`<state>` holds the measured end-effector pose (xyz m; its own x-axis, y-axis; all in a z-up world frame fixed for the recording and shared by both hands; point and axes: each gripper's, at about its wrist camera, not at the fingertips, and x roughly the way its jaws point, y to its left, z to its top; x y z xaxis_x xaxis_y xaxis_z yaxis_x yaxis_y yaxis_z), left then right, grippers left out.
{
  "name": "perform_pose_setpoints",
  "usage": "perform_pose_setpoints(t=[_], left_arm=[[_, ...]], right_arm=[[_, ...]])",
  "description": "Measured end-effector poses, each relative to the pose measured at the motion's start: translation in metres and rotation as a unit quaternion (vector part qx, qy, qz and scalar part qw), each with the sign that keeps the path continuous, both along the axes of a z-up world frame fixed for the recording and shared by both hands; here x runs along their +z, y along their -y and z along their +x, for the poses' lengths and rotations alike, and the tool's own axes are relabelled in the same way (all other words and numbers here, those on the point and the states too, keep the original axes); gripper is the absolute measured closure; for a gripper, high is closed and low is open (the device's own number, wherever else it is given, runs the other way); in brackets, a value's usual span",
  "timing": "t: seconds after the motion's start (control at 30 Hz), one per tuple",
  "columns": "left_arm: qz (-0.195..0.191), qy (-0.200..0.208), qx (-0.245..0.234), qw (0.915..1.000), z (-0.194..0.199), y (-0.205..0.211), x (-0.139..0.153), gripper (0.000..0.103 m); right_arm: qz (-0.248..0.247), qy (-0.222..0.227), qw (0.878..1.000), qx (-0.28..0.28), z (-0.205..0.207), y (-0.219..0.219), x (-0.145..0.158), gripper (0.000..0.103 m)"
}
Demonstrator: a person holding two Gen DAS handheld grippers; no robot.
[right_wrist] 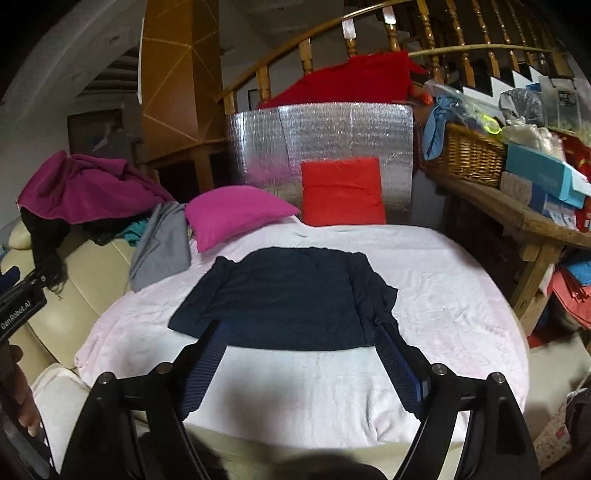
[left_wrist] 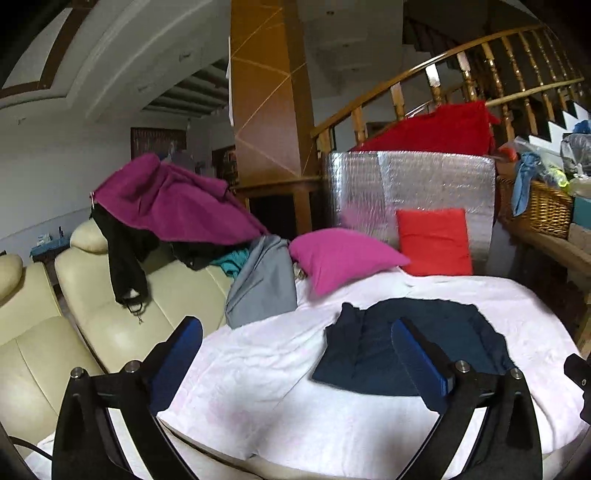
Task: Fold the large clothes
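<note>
A dark navy garment (right_wrist: pixel 291 295) lies folded flat on the pale pink blanket (right_wrist: pixel 443 295); it also shows in the left wrist view (left_wrist: pixel 373 354). My left gripper (left_wrist: pixel 295 328) is open and empty, above the blanket to the left of the garment. My right gripper (right_wrist: pixel 301 326) is open and empty, held above the garment's near edge. A heap of unfolded clothes, a magenta piece (left_wrist: pixel 173 201), a black one (left_wrist: pixel 123 258) and a grey one (left_wrist: pixel 264 280), lies over the cream sofa (left_wrist: pixel 110 325).
A magenta cushion (right_wrist: pixel 236 212) and a red cushion (right_wrist: pixel 341 190) lean at the blanket's far end against a silver foil panel (right_wrist: pixel 332 129). A wooden bench (right_wrist: pixel 517 214) with a wicker basket (right_wrist: pixel 469 155) and boxes stands on the right. A stair railing (right_wrist: pixel 424 29) rises behind.
</note>
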<state>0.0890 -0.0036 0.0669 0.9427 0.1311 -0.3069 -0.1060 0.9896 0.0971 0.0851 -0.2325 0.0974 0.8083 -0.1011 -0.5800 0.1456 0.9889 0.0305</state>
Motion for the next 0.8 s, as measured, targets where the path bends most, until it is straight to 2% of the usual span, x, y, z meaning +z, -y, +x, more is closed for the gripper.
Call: perform_pose_setpoints(t=[0.3,0.47,0.8], left_arm=[[0.004,0.005,-0.020,0.9998,-0.037,0.013,0.017,0.000],[0.012,0.011,-0.029,0.9995,-0.050,0.019,0.021,0.000],[0.022,0.014,-0.029,0.9992,-0.058,0.024,0.021,0.000]], right_arm=[[-0.002,0.015,1.000,-0.005,-0.049,-0.005,0.032,0.018],[-0.002,0.013,1.000,-0.002,-0.061,-0.011,0.031,0.018],[0.015,0.017,1.000,-0.010,-0.059,-0.014,0.027,0.018]])
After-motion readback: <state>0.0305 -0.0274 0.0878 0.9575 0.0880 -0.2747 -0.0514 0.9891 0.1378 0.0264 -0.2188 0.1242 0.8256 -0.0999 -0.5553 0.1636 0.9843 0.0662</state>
